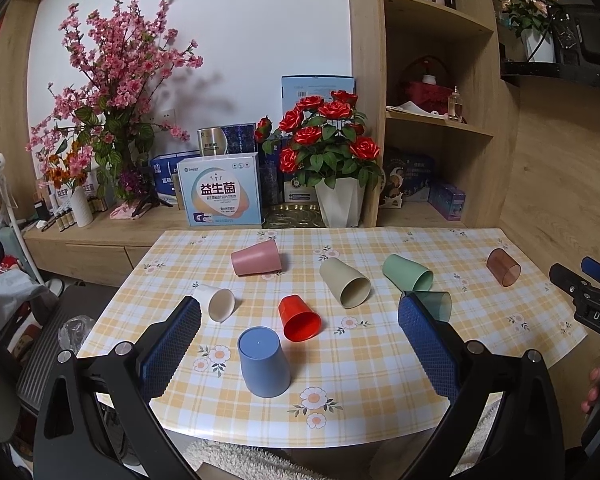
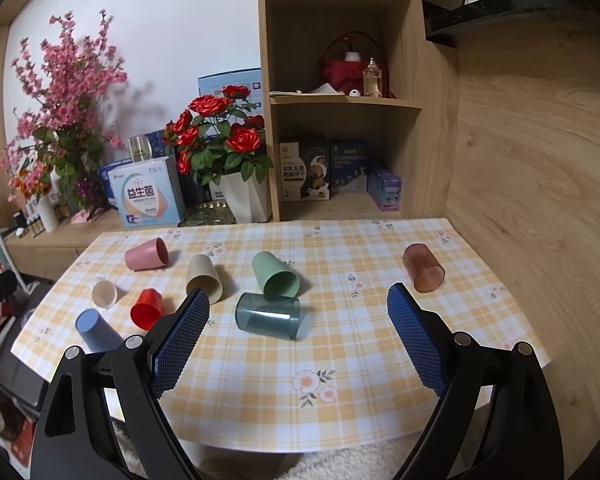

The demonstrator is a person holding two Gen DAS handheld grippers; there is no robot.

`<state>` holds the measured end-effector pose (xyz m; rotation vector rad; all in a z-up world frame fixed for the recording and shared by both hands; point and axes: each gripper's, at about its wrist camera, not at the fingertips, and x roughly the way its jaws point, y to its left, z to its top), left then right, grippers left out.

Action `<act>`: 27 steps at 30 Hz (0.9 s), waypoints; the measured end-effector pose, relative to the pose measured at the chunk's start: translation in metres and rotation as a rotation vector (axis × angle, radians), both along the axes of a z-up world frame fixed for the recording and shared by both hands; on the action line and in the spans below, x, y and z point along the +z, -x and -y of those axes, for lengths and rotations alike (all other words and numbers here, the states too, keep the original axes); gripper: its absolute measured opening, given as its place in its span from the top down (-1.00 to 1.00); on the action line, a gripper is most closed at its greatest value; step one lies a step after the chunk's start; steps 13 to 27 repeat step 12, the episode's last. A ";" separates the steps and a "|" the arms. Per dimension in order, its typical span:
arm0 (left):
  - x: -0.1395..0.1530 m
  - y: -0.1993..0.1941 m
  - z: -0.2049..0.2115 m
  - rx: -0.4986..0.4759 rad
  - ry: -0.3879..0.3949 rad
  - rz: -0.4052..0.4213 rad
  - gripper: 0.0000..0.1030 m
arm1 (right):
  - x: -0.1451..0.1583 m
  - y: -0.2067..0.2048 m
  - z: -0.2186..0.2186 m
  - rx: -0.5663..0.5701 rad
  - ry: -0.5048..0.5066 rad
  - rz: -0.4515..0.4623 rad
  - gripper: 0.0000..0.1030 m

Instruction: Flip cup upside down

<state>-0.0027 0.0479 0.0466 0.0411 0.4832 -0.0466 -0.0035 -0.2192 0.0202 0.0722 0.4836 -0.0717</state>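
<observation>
Several cups are on the checked tablecloth (image 1: pixel 372 364). A blue cup (image 1: pixel 263 362) stands upside down near the front, also in the right wrist view (image 2: pixel 96 329). The others lie on their sides: red (image 1: pixel 299 319), white (image 1: pixel 217 301), pink (image 1: pixel 256 257), beige (image 1: pixel 345 282), green (image 1: pixel 407 273), clear teal (image 2: pixel 269 315) and clear brown (image 2: pixel 423 267). My left gripper (image 1: pixel 299 312) is open and empty, above the front of the table. My right gripper (image 2: pixel 299 300) is open and empty, held before the teal cup.
A low wooden cabinet behind the table carries a red rose pot (image 1: pixel 339 200), a pink blossom arrangement (image 1: pixel 112 92) and boxes (image 1: pixel 220 190). Wooden shelves (image 2: pixel 340 100) stand at the back right. A wood wall (image 2: pixel 540 160) borders the table's right edge.
</observation>
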 end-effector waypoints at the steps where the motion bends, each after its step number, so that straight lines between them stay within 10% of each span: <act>1: 0.000 0.000 0.000 -0.002 -0.002 0.002 -0.88 | 0.000 0.000 0.000 0.001 -0.001 0.000 -0.70; 27: -0.001 -0.002 -0.001 0.017 -0.010 -0.012 -0.88 | -0.001 -0.002 0.001 0.006 0.003 -0.005 -0.70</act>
